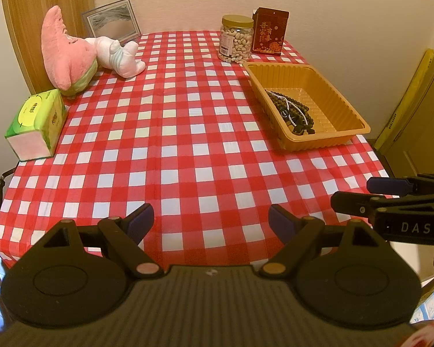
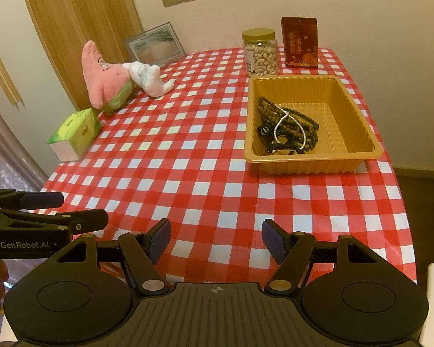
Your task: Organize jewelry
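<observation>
**Red-check cloth bare in front; jewelry heaped in tray, both grippers empty**

Left wrist view. Left gripper [image 1: 211,219] sits low over the near edge of the red-and-white checked tablecloth [image 1: 173,144], jaws spread wide, nothing between the blue pads [image 1: 143,217]. Right gripper [image 1: 370,190] enters from the right edge, seen side-on, its two fingers apart and empty. Orange plastic tray [image 1: 347,107] lies at right-centre of the table. Inside it, against the near-left wall, a tangle of dark bead strands [image 1: 295,110] with a thin pale chain across them. Behind the tray: jar of nuts [image 1: 235,39] and a red printed box [image 1: 269,31], just beside each other. Left side: green tissue pack [image 1: 34,124], pink star plush [image 1: 66,55] with a white plush toy [image 1: 121,55] touching it, framed picture [image 1: 112,20] leaning on the wall.

Right wrist view. Right gripper [image 2: 216,240] jaws stand well apart, holding nothing; only cloth shows between them. Left gripper [image 2: 72,211] at lower left, fingers parted, empty. Tray [image 2: 358,136] directly ahead, well apart from both grippers; the bead strands [image 2: 289,127] fill its left half, right half bare.
</observation>
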`<state>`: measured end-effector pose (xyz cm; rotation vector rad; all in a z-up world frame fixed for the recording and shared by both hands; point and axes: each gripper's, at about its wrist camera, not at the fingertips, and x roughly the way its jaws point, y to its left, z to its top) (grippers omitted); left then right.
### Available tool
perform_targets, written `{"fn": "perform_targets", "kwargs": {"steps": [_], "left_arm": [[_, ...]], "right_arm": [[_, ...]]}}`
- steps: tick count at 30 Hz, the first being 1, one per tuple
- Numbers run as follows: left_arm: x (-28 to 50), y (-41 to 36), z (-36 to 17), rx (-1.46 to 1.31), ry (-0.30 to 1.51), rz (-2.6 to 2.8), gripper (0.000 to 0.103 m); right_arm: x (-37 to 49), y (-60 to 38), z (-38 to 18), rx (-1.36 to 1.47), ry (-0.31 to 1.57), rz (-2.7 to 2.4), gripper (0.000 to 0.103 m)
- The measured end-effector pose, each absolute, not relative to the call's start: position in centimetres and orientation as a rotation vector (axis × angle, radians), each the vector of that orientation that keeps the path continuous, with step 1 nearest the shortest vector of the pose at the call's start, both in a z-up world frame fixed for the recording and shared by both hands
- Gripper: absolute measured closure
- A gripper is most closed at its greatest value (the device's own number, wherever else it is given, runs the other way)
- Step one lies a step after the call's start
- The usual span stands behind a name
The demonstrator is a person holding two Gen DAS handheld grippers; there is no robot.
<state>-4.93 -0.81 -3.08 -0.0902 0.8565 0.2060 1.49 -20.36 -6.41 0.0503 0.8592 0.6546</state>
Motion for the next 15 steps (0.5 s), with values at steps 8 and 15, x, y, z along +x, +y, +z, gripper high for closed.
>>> {"fn": "perform_targets", "kwargs": {"steps": [8, 15], "left_arm": [[-4.89, -0.82, -3.11, -0.090, 0.857, 0.206, 0.018], [-4.84, -0.87, -3.18, -0.090, 0.856, 0.207, 0.018]], "right_arm": [[1.52, -20.34, -6.40, 0.049, 0.859, 0.655, 0.034], [1.57, -20.29, -6.45, 0.049, 0.859, 0.655, 0.034]]}}
